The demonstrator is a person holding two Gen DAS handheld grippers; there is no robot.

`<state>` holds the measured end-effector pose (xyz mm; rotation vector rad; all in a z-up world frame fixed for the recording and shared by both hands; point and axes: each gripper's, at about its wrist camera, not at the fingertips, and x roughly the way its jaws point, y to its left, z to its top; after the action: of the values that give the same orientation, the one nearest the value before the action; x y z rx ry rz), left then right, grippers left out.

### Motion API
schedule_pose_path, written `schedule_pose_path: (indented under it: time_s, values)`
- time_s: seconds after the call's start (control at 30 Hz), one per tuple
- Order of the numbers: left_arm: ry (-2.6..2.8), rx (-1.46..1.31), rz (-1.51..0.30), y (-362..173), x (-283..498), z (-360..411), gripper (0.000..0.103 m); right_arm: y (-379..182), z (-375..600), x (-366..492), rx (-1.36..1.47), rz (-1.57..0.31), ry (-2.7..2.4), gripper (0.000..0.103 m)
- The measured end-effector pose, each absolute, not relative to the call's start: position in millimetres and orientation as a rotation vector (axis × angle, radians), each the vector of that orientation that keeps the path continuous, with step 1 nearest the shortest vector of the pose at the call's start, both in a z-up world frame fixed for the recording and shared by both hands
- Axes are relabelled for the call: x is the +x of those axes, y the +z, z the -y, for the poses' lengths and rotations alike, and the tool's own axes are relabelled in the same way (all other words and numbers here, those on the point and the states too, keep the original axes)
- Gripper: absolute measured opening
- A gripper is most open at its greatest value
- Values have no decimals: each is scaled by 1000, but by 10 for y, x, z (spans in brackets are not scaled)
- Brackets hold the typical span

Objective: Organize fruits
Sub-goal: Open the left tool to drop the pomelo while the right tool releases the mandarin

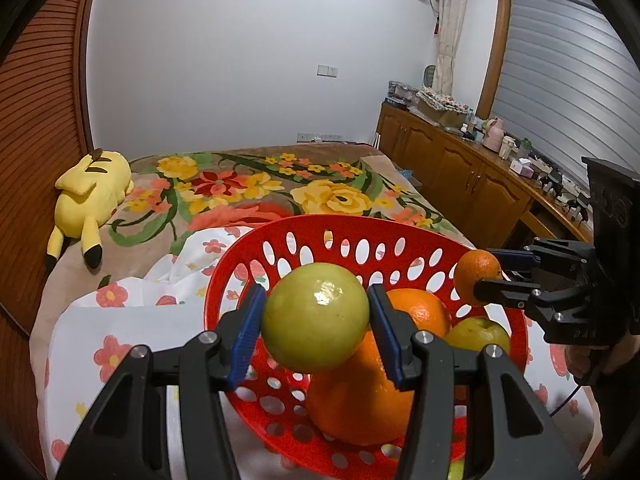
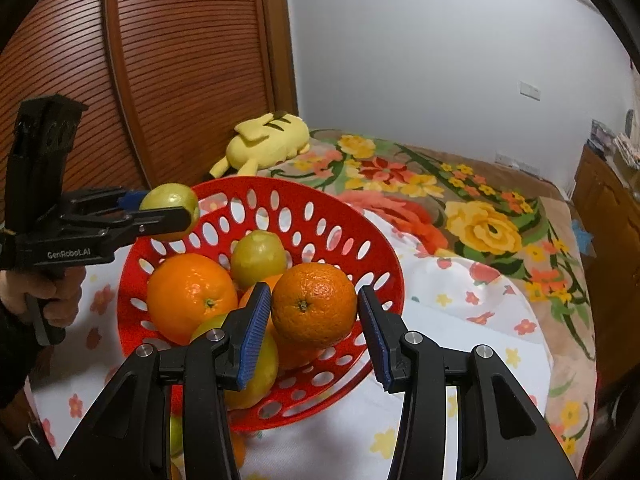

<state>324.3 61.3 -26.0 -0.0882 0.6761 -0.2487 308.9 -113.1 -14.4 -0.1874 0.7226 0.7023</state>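
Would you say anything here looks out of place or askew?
Yes: the red basket sits tilted on the rumpled floral sheet, its far rim raised, so the fruit crowds its low side. Nothing looks spilled or damaged.

Left gripper (image 1: 316, 316) fingers clamped, right gripper (image 2: 314, 306) fingers clamped, both raised

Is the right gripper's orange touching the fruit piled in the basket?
Cannot tell. In the right wrist view the held orange overlaps the piled fruit; in the left wrist view it hangs by the red basket rim, above the green apple, gap unclear.
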Motion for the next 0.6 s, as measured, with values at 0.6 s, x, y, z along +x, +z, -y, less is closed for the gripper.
schedule_pose_path:
  time_s: [0.6]
  values:
    - [-236,-57,-697,-343,3409,-617,51,-137,880,3382,-216,-746,730,46]
